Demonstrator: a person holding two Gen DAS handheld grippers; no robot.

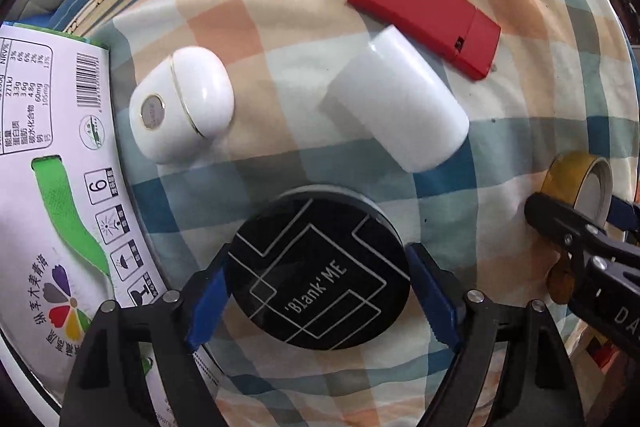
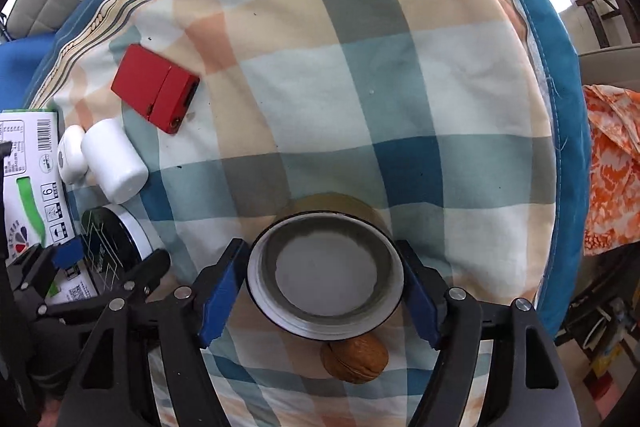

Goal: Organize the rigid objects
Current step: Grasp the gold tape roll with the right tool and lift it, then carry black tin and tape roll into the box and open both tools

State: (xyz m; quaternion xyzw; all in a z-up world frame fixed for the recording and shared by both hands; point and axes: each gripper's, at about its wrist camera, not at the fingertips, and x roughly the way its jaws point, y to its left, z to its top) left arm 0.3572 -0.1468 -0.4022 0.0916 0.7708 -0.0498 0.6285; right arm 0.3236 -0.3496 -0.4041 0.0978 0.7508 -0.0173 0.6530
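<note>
My left gripper [image 1: 318,285] is shut on a round black "Blank ME" tin [image 1: 318,277], its blue pads pressing both sides; the tin also shows in the right wrist view [image 2: 110,243]. My right gripper [image 2: 324,287] is shut on a roll of yellow tape [image 2: 325,277], seen end-on; the roll also shows in the left wrist view [image 1: 580,183]. Beyond lie a white cylinder [image 1: 398,103], a white egg-shaped case [image 1: 182,109] and a red flat box [image 1: 426,13], all on the checked cloth.
A printed white carton [image 1: 52,195] stands at the left edge, close to the left gripper. A walnut [image 2: 354,357] lies under the tape roll. An orange patterned cloth [image 2: 612,167] hangs off the right side. The checked cloth [image 2: 360,75] covers the surface.
</note>
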